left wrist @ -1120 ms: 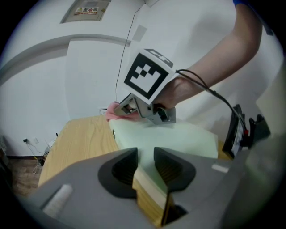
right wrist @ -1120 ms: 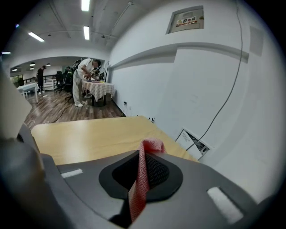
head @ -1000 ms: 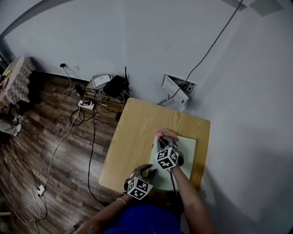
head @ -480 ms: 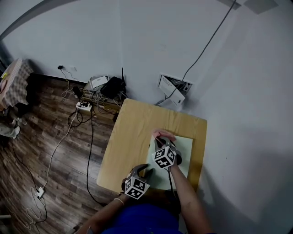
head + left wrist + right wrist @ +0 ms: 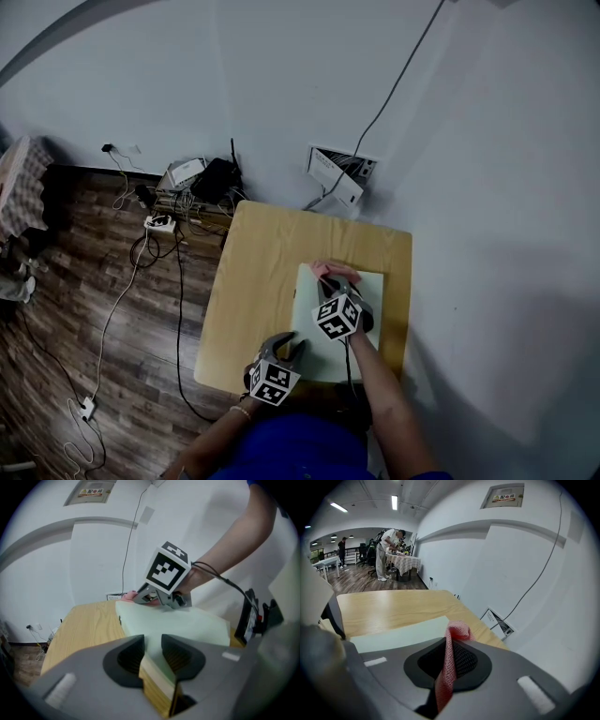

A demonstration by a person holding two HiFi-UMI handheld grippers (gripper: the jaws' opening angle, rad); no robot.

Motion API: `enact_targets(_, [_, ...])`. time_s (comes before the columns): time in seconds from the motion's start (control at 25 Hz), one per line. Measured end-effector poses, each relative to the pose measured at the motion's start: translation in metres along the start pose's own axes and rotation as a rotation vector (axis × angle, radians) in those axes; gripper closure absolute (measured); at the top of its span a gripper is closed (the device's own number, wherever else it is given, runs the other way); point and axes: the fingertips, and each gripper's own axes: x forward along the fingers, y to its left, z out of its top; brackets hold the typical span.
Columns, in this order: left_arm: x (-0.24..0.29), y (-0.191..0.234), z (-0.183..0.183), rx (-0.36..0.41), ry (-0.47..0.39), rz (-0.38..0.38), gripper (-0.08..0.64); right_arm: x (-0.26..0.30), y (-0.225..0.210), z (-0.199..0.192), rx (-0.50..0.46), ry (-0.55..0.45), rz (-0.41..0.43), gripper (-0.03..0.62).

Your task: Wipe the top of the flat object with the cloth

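At the flat object's (image 5: 372, 289) far edge, the right gripper (image 5: 330, 281), pinching the pink cloth (image 5: 333, 270), seems shifted slightly rightward; the left gripper (image 5: 292, 349) clamps its near corner.

Site: open-plan office or lab floor. Evidence:
- long white ceiling strip lights (image 5: 394, 502)
- a standing person (image 5: 386, 550) at a checked-cloth table (image 5: 407, 563)
- dark wood-plank floor (image 5: 84, 309)
- white power strip (image 5: 159, 223) and black box (image 5: 214, 178) with trailing cables
- open white wall cable box (image 5: 337, 173)
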Motion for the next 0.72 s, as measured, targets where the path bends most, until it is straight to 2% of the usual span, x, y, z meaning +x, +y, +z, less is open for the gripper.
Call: enact_targets(0.72, [0.002, -0.002, 0.002, 0.0, 0.004, 0.004, 0.446, -0.031, -0.049, -0.064, 0.088, 0.077, -0.104, 0.578])
